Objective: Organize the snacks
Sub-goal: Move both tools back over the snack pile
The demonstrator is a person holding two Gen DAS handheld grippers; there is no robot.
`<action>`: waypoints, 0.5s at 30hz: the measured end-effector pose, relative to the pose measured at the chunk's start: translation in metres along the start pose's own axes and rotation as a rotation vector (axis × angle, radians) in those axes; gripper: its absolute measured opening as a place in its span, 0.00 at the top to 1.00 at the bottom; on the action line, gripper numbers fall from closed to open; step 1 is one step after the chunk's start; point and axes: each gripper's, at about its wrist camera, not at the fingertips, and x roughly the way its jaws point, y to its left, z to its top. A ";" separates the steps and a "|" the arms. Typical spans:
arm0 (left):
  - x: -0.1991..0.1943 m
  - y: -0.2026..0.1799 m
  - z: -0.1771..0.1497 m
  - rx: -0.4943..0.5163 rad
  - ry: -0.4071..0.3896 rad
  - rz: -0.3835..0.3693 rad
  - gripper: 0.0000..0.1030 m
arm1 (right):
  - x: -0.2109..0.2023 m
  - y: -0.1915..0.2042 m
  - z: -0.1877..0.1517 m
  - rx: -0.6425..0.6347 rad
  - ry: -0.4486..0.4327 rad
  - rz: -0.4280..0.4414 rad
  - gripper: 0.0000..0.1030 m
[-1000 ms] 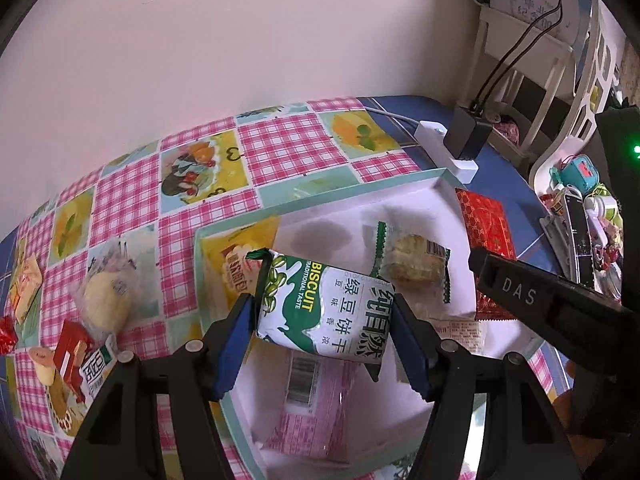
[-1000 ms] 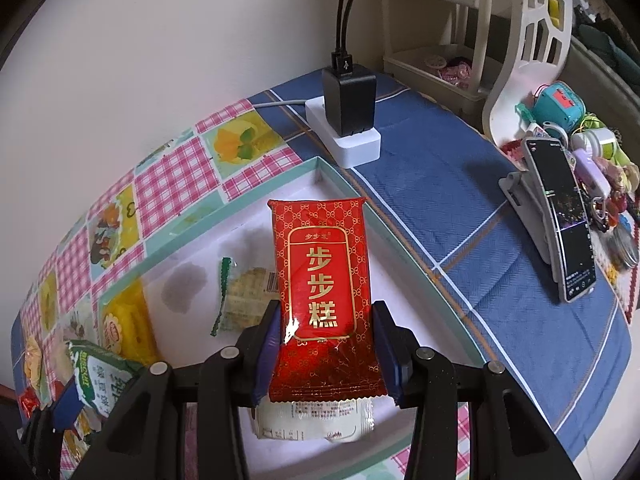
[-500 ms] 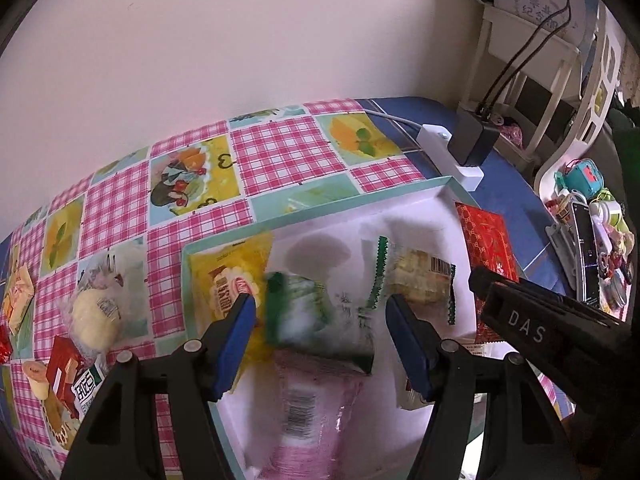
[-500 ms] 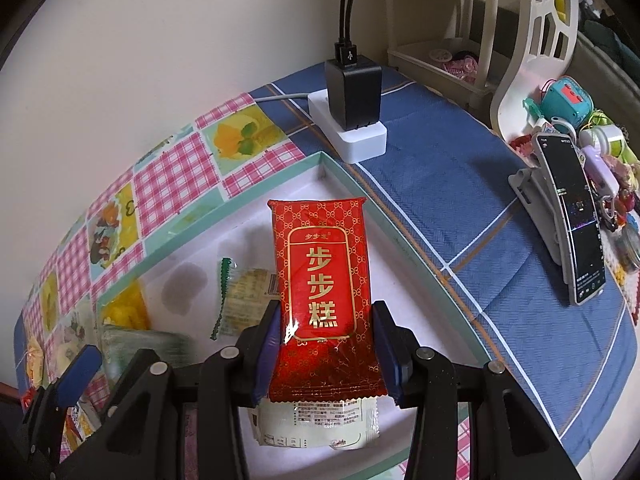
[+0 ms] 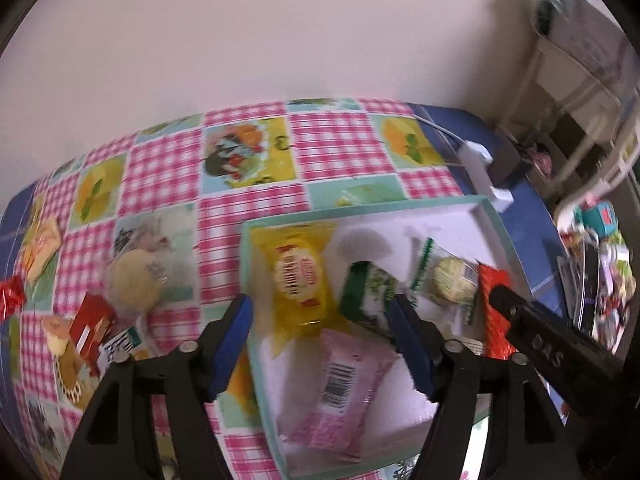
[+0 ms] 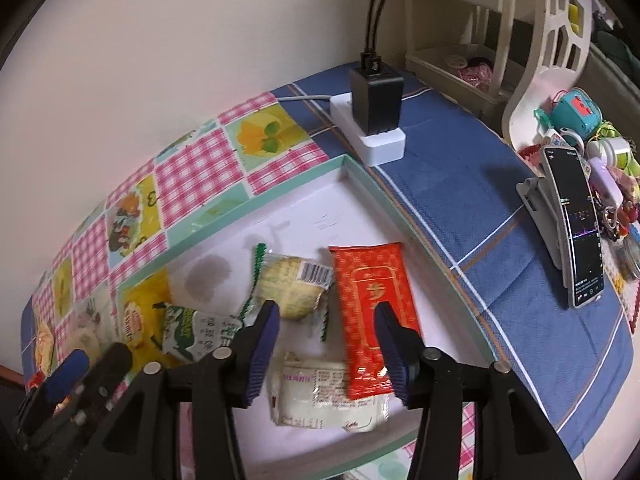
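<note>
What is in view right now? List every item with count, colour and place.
tray: 1, mint rim, white floor, on tablecloth.
snack packets in tray: 6; red, green-white biscuit, yellow, pink, clear with pale cake, white.
loose snacks: several, left of tray.
charger: 1, black, on white power strip.
phone: 1, black, on stand, right.
left hand-held gripper: open.
right hand-held gripper: open.

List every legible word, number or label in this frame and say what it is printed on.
"DAS": black arm of the right tool, blurred.
"步": red snack packet; lower characters hidden by the tool.
"3", mirrored: pink checked tablecloth.
Green-and-white biscuit packet, cream wrapper, yellow packet, barcodes, phone screen: unreadable.
</note>
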 end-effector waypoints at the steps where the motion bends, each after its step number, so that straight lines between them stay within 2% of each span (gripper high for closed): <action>1: -0.001 0.006 0.000 -0.021 -0.004 0.009 0.21 | -0.001 0.002 -0.001 -0.002 0.004 0.008 0.44; 8: -0.008 0.052 -0.004 -0.160 -0.021 0.091 0.18 | -0.002 0.021 -0.011 -0.060 0.013 0.018 0.30; 11: -0.011 0.069 -0.011 -0.203 -0.032 0.133 0.06 | -0.004 0.031 -0.017 -0.082 0.010 0.030 0.23; 15: -0.015 0.085 -0.024 -0.248 -0.040 0.168 0.04 | -0.006 0.044 -0.026 -0.118 0.007 0.039 0.15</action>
